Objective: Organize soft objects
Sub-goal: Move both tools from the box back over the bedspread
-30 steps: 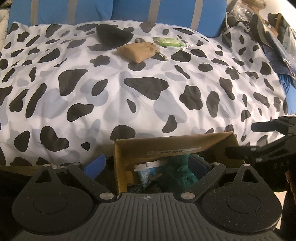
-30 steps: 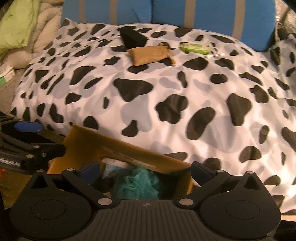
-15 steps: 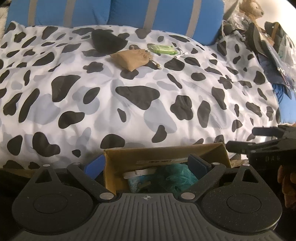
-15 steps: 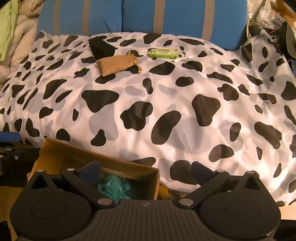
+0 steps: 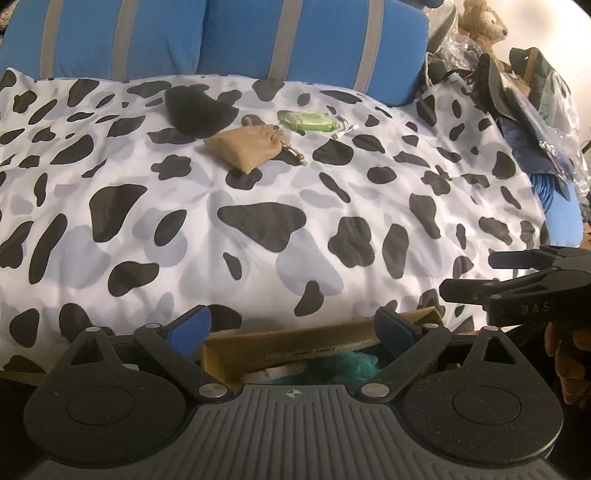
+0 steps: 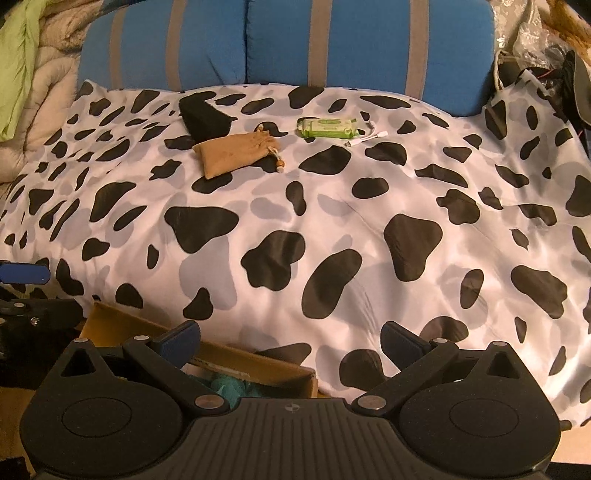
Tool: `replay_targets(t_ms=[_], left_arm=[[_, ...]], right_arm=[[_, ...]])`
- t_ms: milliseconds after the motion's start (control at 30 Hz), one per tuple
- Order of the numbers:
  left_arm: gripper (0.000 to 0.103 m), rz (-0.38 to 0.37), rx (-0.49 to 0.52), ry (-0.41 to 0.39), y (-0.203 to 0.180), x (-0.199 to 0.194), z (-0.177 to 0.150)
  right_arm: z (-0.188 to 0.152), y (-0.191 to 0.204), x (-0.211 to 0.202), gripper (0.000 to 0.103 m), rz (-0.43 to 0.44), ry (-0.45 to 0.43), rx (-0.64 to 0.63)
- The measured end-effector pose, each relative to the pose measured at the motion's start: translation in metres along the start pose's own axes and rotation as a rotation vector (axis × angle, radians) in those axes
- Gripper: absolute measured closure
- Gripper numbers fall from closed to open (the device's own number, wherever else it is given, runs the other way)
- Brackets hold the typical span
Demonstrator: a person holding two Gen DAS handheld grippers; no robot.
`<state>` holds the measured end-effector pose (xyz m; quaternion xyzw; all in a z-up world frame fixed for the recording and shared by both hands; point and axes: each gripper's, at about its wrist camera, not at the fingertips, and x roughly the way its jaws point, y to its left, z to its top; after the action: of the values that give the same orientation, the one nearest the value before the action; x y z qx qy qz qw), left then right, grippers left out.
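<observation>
A tan drawstring pouch lies far back on the cow-print cover, with a black soft object behind it and a green wipes pack to its right. A cardboard box at the bed's near edge holds a teal fluffy item. My left gripper is open and empty over the box. My right gripper is open and empty over the bed edge, right of the box.
The cow-print cover spreads over the bed, with blue striped cushions behind. A white cable lies by the wipes. Bags, clutter and a plush toy pile at the right; a beige and green quilt at the left.
Both grippers have pulled up and back from the box, so it sits lower in both views. The right gripper has shifted right, off the box. Both stay open.
</observation>
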<state>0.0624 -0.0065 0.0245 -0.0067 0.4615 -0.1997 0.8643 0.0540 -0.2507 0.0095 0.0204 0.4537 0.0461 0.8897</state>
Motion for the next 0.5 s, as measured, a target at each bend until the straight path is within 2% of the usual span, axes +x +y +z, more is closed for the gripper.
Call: replay_targets(t_ms=[300,500], left_arm=[[0.007,-0.006,0.039,-0.038,0.001,0.004,0.020],[0.007,0.006,0.060,-0.073,0.007,0.009,0.035]], right_arm=[[0.015,-0.005,0.012,0.000,-0.004,-0.011,-0.007],[0.031,-0.013,0.019,0.000,-0.007,-0.053,0.004]])
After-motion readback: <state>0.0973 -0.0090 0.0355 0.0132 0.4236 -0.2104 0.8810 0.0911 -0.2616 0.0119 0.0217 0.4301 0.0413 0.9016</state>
